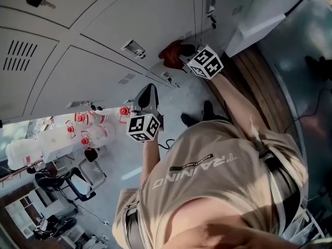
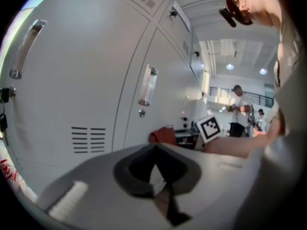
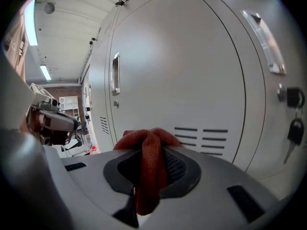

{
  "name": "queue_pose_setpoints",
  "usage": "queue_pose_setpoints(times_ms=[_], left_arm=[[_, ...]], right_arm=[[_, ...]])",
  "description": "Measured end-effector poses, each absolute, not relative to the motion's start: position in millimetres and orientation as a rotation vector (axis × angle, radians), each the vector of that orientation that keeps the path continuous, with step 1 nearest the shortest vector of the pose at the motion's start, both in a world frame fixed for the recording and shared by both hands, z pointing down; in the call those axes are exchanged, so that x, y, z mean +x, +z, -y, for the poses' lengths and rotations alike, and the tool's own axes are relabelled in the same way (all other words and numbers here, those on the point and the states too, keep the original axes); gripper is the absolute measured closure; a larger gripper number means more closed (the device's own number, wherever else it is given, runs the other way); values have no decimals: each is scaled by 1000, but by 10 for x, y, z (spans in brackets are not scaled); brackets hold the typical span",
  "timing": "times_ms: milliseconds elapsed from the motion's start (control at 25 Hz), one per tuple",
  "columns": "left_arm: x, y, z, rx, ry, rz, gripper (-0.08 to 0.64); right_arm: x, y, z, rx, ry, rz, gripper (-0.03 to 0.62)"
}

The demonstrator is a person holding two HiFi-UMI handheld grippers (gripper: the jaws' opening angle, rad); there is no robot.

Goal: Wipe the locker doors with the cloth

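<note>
From the head view, I have the right tongs point(image 1: 181, 53) up by the grey metal locker doors point(image 1: 104, 30). They pinch the one red woven cloth point(image 1: 168, 54) so its bunched end faces the far panel near a latch. I judge that to be the wiping grip, though I cannot tell whether cloth touches metal. The left tongs point(image 1: 148, 93) hang lower and nearer to me, apart from the doors, presumably to stay out of the stroke. That makes two tongs and one cloth. In the left gripper view the tongs are pressed together with nothing between them. Beyond them I count two bar handles point(image 2: 147, 85) and one louvred vent point(image 2: 88, 139) on the doors, with the cloth far off to the right. In the right gripper view the cloth is clamped mid-length, one fold draped toward me and a hump standing past the tips, which should present a soft pad to the door. Here I count two handles and one key point(image 3: 290, 133) dangling at the right.
</note>
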State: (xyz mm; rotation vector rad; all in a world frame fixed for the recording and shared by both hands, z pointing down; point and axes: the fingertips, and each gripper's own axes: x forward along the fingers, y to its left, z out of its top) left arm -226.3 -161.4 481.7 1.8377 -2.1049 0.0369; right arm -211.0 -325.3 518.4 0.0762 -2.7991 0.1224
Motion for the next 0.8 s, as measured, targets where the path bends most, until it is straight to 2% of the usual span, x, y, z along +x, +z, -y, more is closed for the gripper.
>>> queue_pose_setpoints(times_ms=[240,400,520,800], left_arm=[[-2215,4825,1677,1861,59,2079,554],[-2200,4806,1703,1883,59,2074,554],[-2177,4739,1754,1910,40,2077,555],[-2139,4575,1836,1968,41,2093,554]], right_arm=[[-2057,5931,3330,128,172,2635,546],[-1923,6056,3326,148,180,2591,546],[-1763,5730,3324,145,139,2652,546],[-1397,4378,3291,106,-91,2870,546]])
